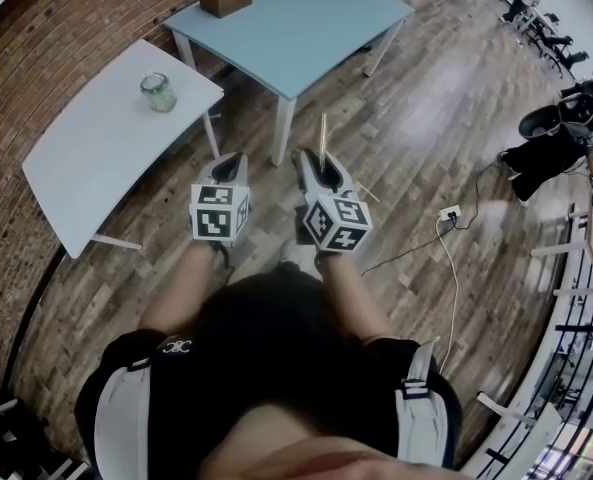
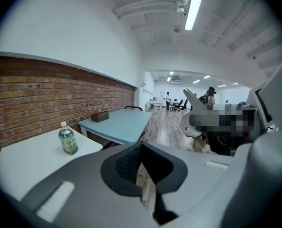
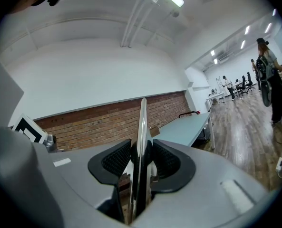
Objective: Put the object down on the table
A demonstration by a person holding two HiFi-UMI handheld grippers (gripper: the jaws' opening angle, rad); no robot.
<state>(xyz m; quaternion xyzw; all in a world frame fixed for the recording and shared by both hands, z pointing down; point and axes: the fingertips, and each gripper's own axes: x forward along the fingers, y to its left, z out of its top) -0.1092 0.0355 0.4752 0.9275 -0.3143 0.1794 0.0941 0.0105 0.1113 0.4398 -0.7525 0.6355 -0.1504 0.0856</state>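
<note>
My right gripper (image 1: pixel 314 160) is shut on a thin flat pale strip (image 1: pixel 323 138) that stands upright out of the jaws. In the right gripper view the strip (image 3: pixel 141 137) is seen edge-on and shiny, and it is pinched between the two dark ribbed pads (image 3: pixel 118 161). My left gripper (image 1: pixel 230 160) is held beside the right one over the wooden floor, shut with nothing in it. Its tips meet in the left gripper view (image 2: pixel 141 148). The white table (image 1: pixel 86 158) and the light blue table (image 1: pixel 306 23) lie ahead, beyond both grippers.
A green bottle (image 1: pixel 158 91) stands on the white table, and a brown box (image 1: pixel 226 0) sits at the blue table's far edge. A brick wall (image 1: pixel 36 38) runs along the left. A power strip with its cable (image 1: pixel 448 213) lies on the floor to the right. People and chairs (image 1: pixel 556 133) are at the far right.
</note>
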